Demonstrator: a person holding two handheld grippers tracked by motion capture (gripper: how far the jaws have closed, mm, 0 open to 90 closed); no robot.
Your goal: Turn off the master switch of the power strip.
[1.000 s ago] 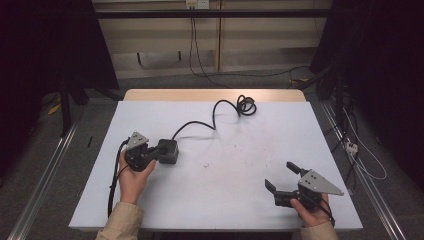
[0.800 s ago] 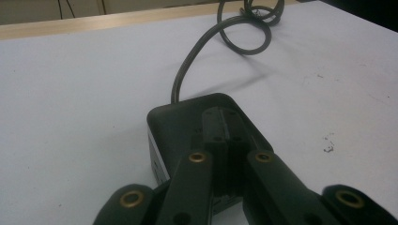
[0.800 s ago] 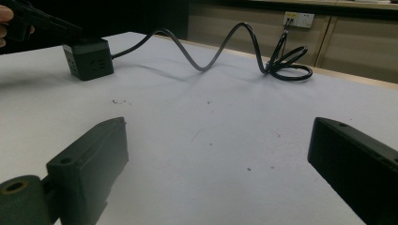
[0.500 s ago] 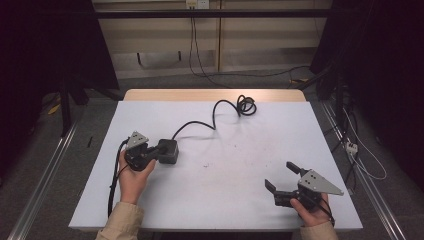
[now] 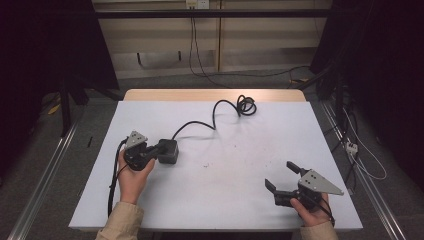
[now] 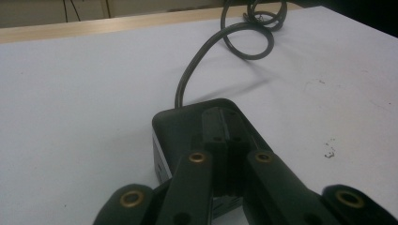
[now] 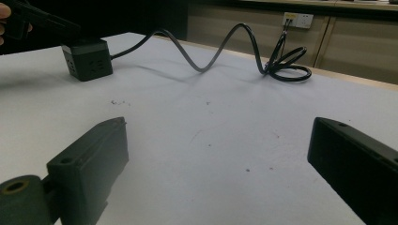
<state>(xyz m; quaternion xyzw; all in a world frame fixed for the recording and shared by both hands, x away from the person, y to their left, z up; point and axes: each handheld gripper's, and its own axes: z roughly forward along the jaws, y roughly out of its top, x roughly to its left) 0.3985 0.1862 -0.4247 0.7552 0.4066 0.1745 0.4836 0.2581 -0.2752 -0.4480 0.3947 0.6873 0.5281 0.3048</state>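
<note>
We press the left gripper (image 6: 224, 154), jaws closed together, onto the black cube-shaped power adapter (image 5: 168, 151) (pinning it, presumably) at table-left; the right gripper (image 5: 281, 177) waits wide open, empty.

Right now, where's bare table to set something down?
Free: the wide centre between the black box and the right claw, and the far right beyond the cord coil. Crowded: left side, with the left claw over the box and cord trailing away.
</note>
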